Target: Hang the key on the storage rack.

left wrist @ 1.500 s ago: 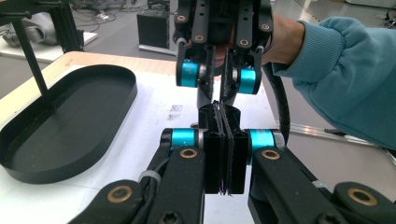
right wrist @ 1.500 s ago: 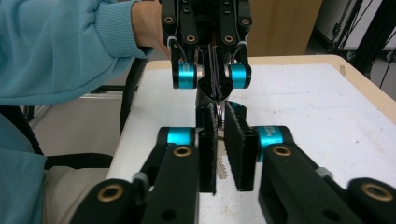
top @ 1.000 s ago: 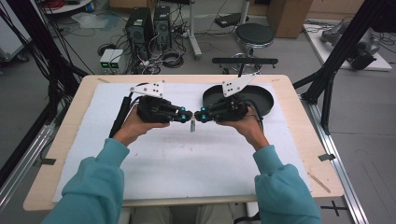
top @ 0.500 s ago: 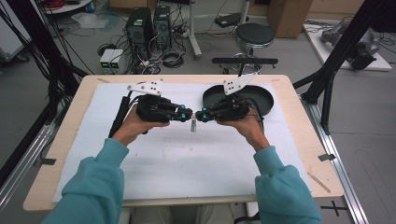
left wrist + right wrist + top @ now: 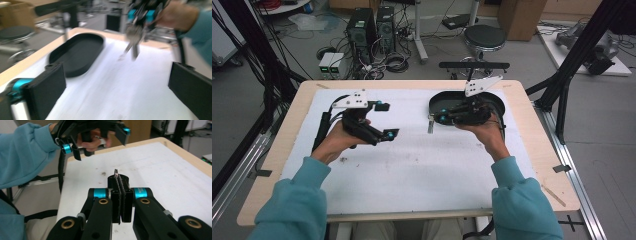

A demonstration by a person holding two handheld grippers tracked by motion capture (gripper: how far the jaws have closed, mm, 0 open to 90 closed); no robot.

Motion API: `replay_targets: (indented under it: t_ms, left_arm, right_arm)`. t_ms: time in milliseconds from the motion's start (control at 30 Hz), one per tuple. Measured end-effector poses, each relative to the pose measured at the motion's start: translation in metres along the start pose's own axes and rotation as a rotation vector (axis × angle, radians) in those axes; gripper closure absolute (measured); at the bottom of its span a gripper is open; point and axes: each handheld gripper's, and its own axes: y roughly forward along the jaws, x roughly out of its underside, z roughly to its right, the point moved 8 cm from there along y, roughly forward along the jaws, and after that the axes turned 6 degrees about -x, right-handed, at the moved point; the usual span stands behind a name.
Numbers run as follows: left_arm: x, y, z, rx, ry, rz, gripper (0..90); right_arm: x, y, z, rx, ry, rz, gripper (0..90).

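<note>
Keys (image 5: 132,37) hang from my right gripper (image 5: 438,119), near the middle of the high view, just left of the black tray (image 5: 497,102) and above the white mat (image 5: 422,165) on the desk (image 5: 287,130). That gripper is squeezed tight on the thin metal bit (image 5: 116,173), which pokes out a little past the pads. My left gripper (image 5: 384,120) has just been opening, its jaws now stand wide apart with nothing between them, and it sits at the left of the high view, well apart from the keys. I think the next job is to put the keys in the tray. To do it well, I should move slowly so they do not swing, bring them over the middle of the tray, go down low, then let go. I cannot read any words or labels anywhere; the gripper has tiny print, but it is too blurry.
</note>
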Motion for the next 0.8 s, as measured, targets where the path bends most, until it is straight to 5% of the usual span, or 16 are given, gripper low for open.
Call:
replay_targets:
  t_ms: [167,433,500,800]
  left_arm:
    - [0.029,-0.036,-0.013,-0.115,-0.002,0.038,1.7]
    - [0.082,-0.083,-0.021,-0.249,-0.063,0.080,1.7]
    - [0.092,-0.092,-0.021,-0.278,-0.087,0.088,1.7]
    - [0.127,-0.114,-0.013,-0.368,-0.066,0.107,1.7]
  right_arm:
    - [-0.003,-0.023,0.010,0.079,0.017,-0.014,89.8]
    - [-0.015,-0.066,0.035,0.206,0.061,-0.008,89.8]
    - [-0.018,-0.074,0.041,0.238,0.065,-0.012,89.8]
    - [-0.029,-0.099,0.070,0.336,0.103,-0.068,89.8]
